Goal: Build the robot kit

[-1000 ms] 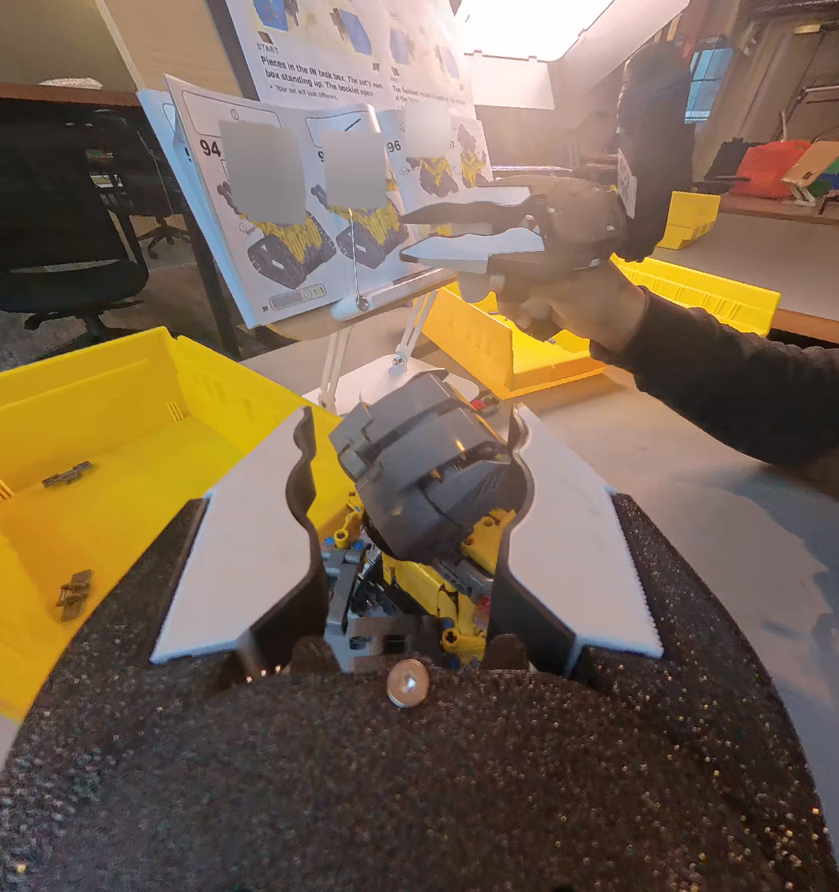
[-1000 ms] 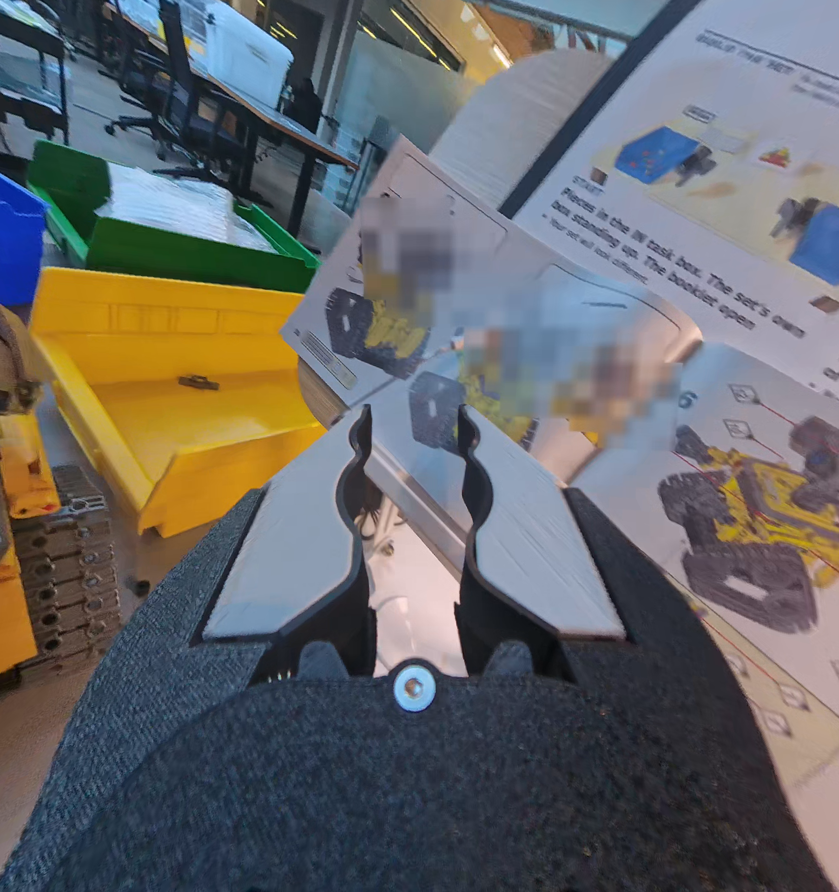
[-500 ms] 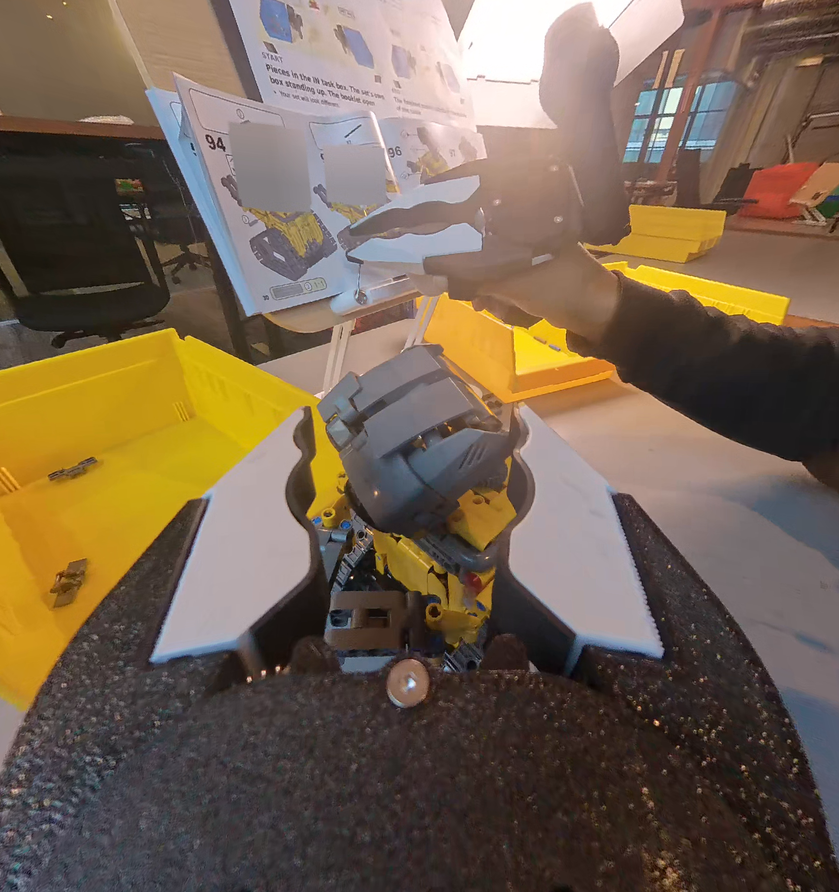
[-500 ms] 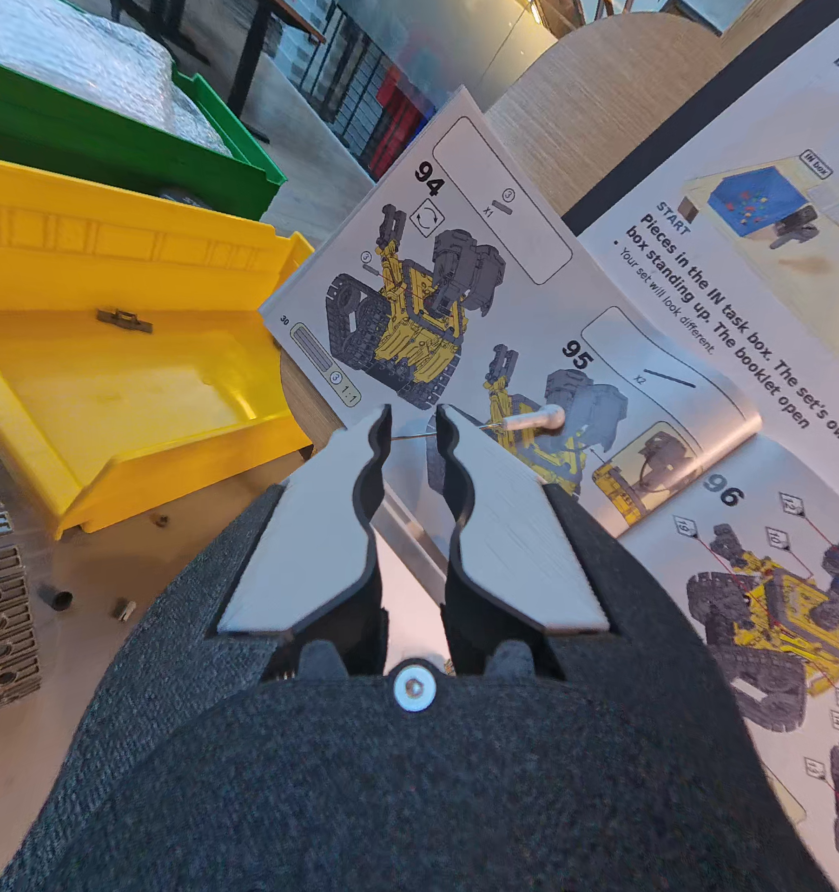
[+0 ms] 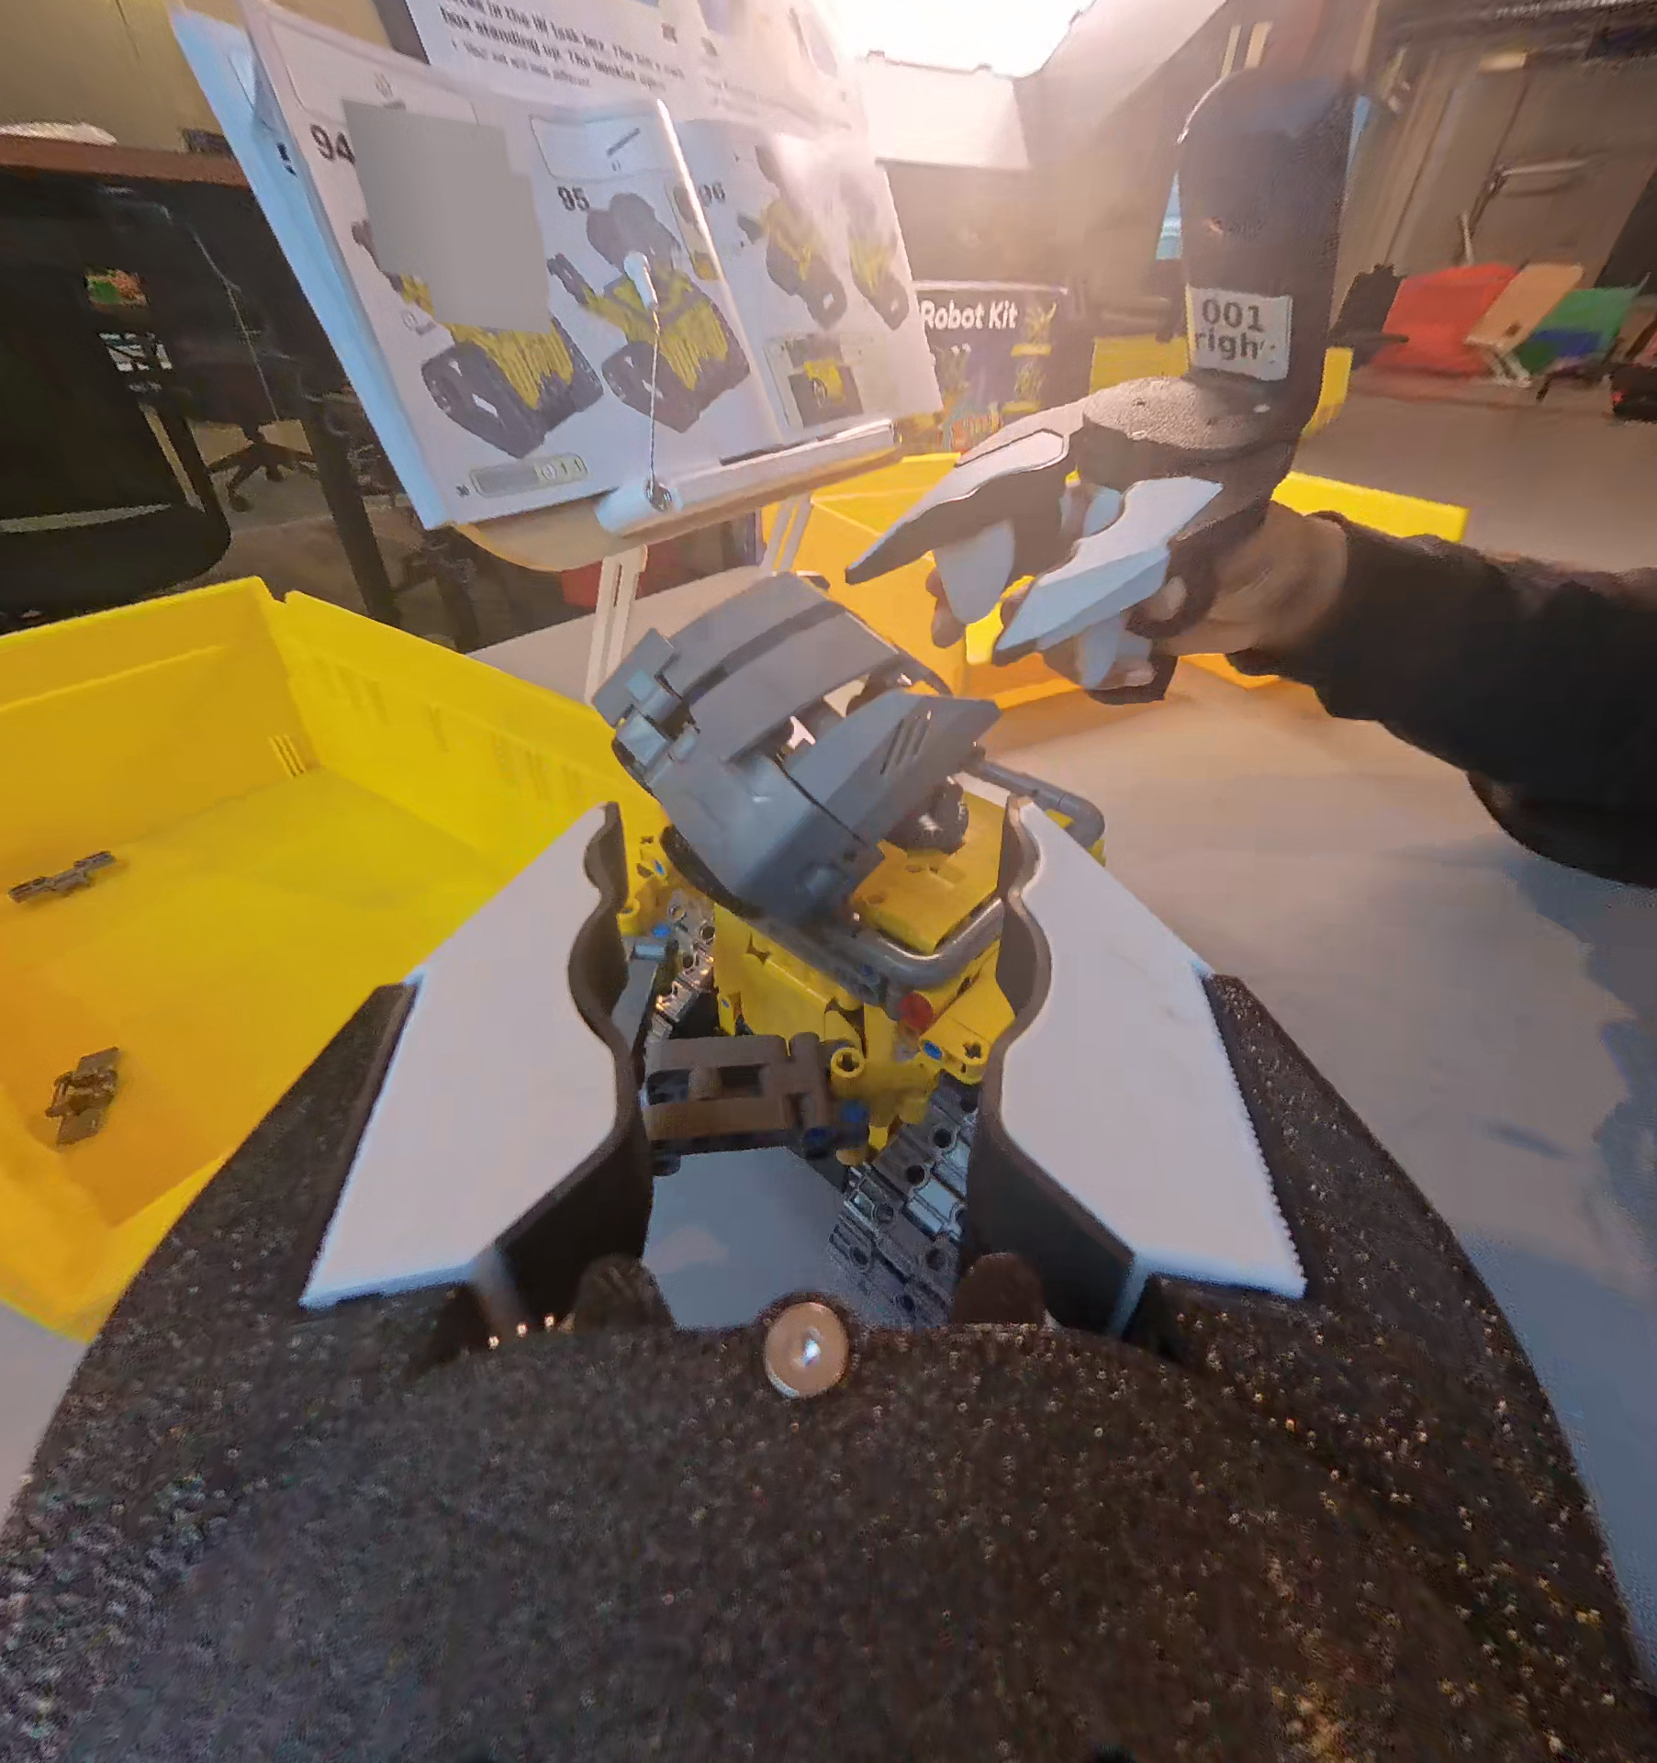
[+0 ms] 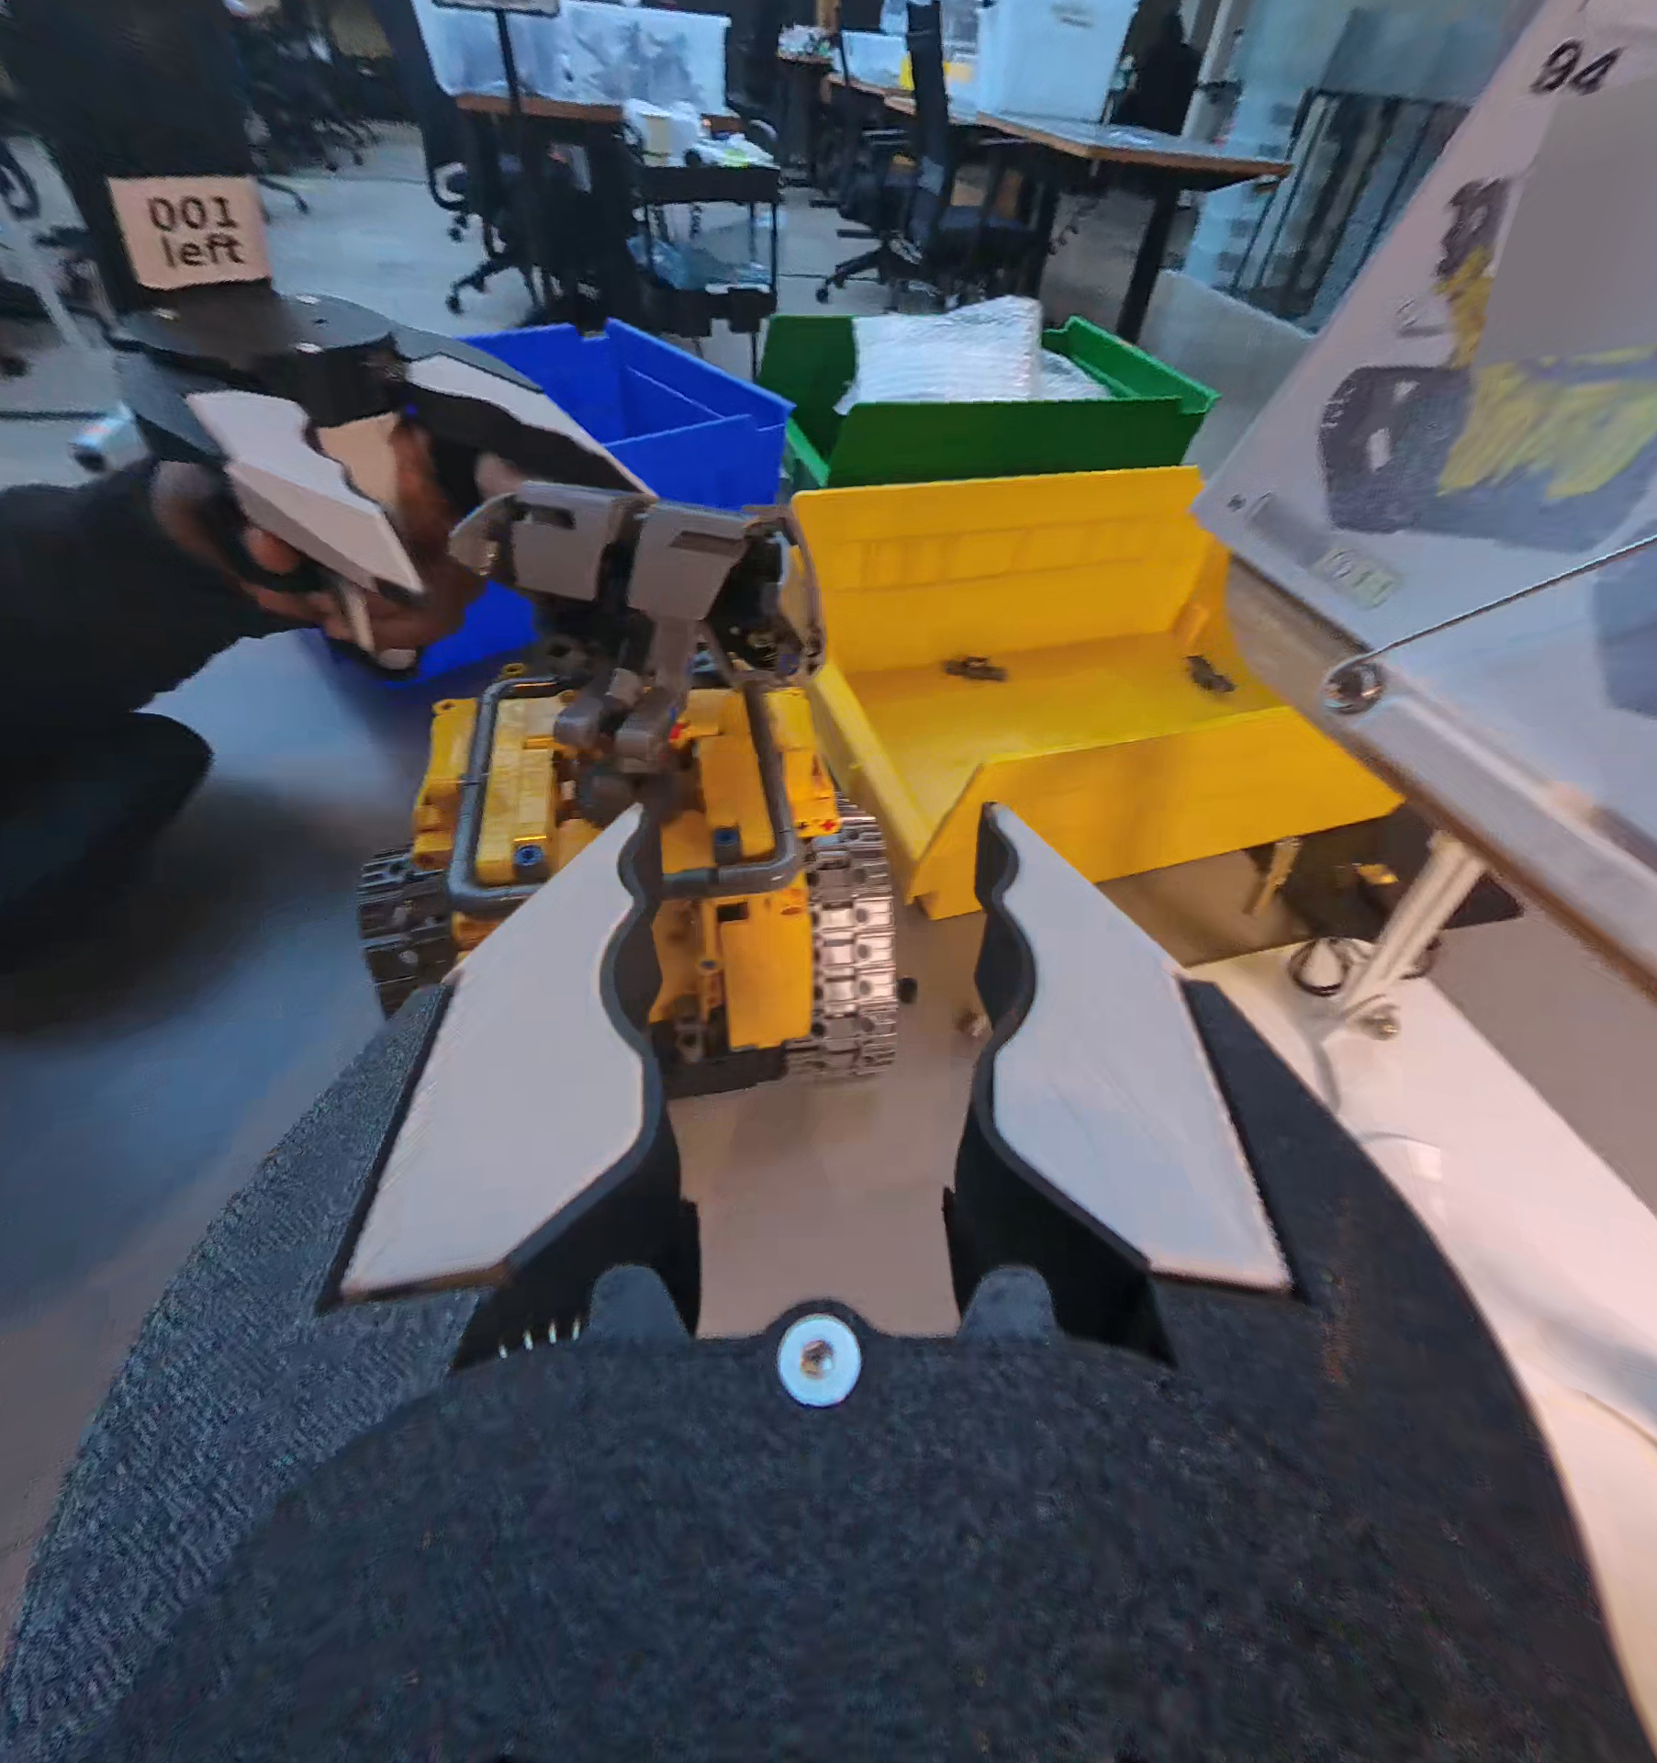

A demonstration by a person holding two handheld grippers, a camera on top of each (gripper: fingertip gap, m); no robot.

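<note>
The toy robot model [image 5: 805,859] stands on its grey tracks on the tabletop [image 5: 1330,954], in the middle of both views. It has a yellow body and a grey head that tips to one side. It looks mostly built, though we cannot tell if any piece is missing. Our left gripper [image 5: 810,830] has its jaws wide apart, one on each side of the model's body. We do not see them squeeze it, so they seem to hold nothing. Our right gripper [image 6: 812,825] has its jaws wide apart too, and they are empty. In the left wrist view it hangs in the upper right, just beside the grey head. A yellow bin [image 5: 185,763] sits just beside the model, at the left of that view. Two small dark pieces [image 5: 85,1092] lie loose inside it. Behind the model, at the top of the frame, an open picture booklet [image 5: 614,315] leans on a stand. In the right wrist view, a blue bin [image 6: 672,420] and a green bin [image 6: 996,439] sit farther back, in the upper middle.
</note>
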